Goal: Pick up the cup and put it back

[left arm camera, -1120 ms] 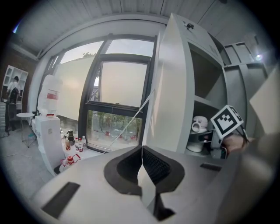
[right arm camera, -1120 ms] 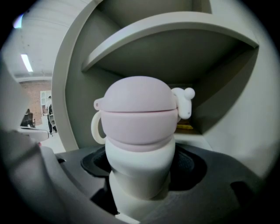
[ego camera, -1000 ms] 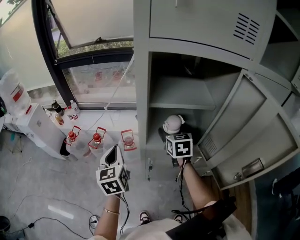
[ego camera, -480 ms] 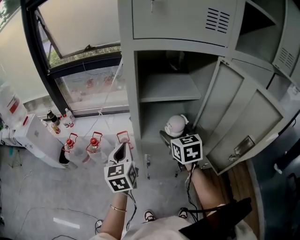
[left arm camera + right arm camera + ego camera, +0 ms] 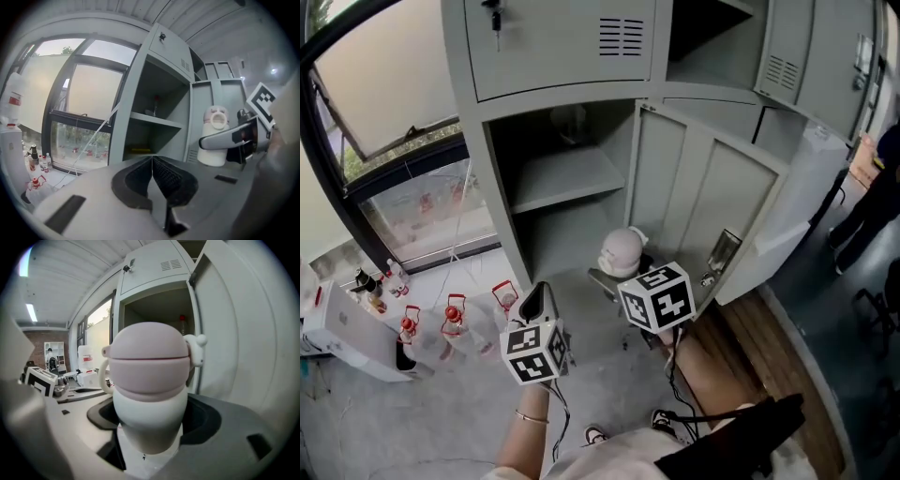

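The cup (image 5: 622,251) is white with a pale pink domed lid and a loop handle. My right gripper (image 5: 614,277) is shut on its lower body and holds it upright in the air, in front of the open grey locker (image 5: 567,178). In the right gripper view the cup (image 5: 150,380) fills the middle, with the right gripper (image 5: 149,430) clamped round its base. My left gripper (image 5: 537,302) hangs to the left, lower down, holding nothing. In the left gripper view the left gripper (image 5: 152,160) has its pads together, and the cup (image 5: 214,140) shows at the right.
The locker's door (image 5: 703,202) stands swung open to the right, and a shelf (image 5: 567,183) divides the compartment. Several red-capped bottles (image 5: 450,319) stand on the floor at the left by a white appliance (image 5: 342,328). A person (image 5: 872,187) stands at the far right.
The head view has swung to the right and up, so the locker door now sits in the middle. The right gripper keeps its hold on the cup; the left gripper stays shut beside it.
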Demonstrator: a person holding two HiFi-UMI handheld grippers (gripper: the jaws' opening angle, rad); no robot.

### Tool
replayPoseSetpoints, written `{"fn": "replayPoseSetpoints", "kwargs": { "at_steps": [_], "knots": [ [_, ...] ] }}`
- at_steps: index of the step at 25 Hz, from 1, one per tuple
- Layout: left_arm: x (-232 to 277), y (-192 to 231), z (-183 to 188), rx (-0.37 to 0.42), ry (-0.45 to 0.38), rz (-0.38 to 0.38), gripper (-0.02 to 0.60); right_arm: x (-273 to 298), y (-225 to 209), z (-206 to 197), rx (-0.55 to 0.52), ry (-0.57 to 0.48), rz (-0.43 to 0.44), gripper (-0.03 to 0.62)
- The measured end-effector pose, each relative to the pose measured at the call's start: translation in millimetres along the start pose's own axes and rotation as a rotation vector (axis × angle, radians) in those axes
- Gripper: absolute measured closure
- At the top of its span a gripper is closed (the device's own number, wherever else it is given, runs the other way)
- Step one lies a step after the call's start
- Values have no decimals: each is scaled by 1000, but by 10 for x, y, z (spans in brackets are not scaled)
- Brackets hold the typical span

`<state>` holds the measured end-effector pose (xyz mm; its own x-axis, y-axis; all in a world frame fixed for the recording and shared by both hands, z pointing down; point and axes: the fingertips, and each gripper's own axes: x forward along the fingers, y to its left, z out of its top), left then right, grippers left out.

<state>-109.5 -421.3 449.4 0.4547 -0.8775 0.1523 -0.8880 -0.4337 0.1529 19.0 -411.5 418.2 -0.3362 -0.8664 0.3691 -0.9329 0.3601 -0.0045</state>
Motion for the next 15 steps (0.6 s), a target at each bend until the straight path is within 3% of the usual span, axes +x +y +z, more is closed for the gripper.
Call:
{"fn": "replayPoseSetpoints", "kwargs": {
  "at_steps": [10, 15],
  "knots": [
    [55, -751, 67, 3, -3, -152, 572, -709, -93, -32, 36, -9, -32, 250],
    [-40, -1178, 14, 27, 6, -185, 572, -1089, -95, -104, 50, -22, -2, 250]
  ]
}}
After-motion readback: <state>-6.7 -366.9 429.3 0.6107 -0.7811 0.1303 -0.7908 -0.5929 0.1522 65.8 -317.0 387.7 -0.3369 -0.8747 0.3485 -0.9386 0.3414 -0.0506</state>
